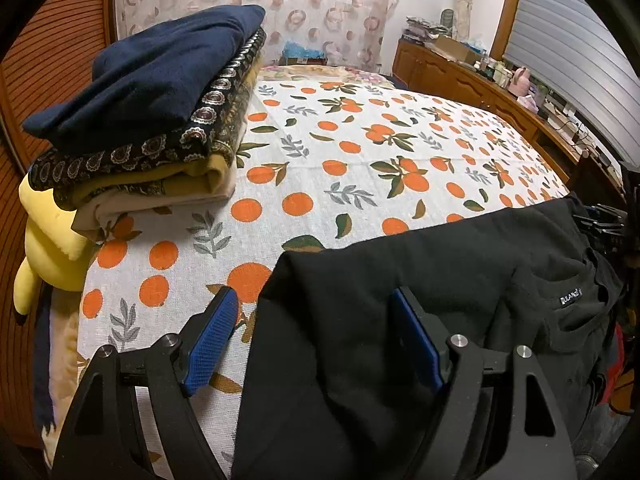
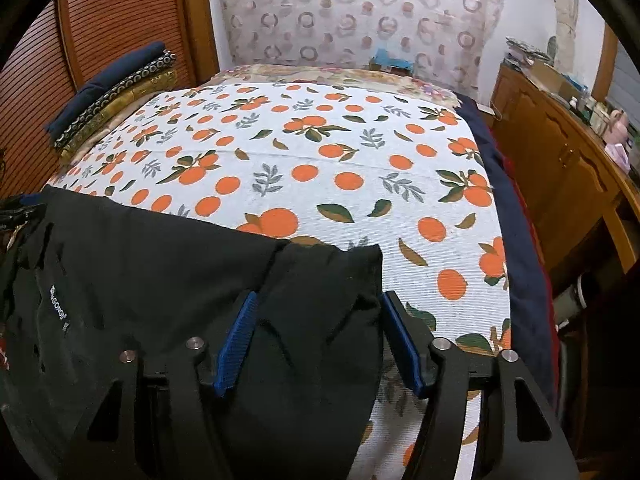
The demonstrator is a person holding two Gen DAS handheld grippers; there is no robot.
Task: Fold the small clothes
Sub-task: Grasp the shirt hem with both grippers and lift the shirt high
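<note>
One black garment, two claws

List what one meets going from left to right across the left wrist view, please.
Yellow plush toy → stack of folded clothes → orange-print bedspread → black garment → wooden cabinet.

Bed under an orange-print sheet; louvred wooden wardrobe doors to the left, circle-patterned curtain behind, cluttered wooden sideboard right, beneath slatted blinds.
</note>
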